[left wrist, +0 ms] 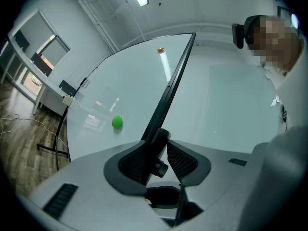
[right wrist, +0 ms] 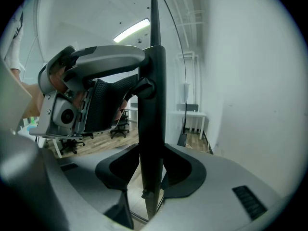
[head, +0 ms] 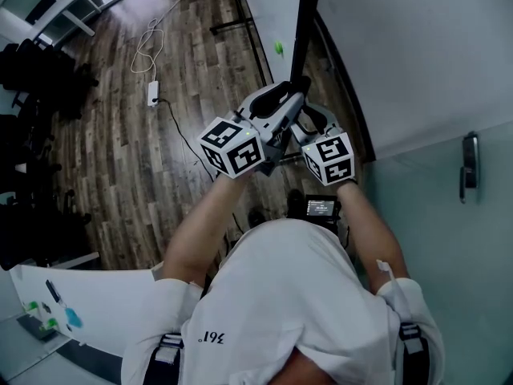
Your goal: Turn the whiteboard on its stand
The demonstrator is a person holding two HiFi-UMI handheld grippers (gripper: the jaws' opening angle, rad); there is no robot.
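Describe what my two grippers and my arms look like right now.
Both the left gripper and the right gripper have light grey moulded bodies with black textured pads on the jaws. Each carries a white cube printed with black square markers. You wear a white short-sleeved T-shirt and black shoulder straps.

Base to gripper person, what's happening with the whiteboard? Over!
Left gripper and right gripper both clamped on whiteboard frame. Whiteboard upright. Power strip on floor, off to the side, nothing blocking. Over.
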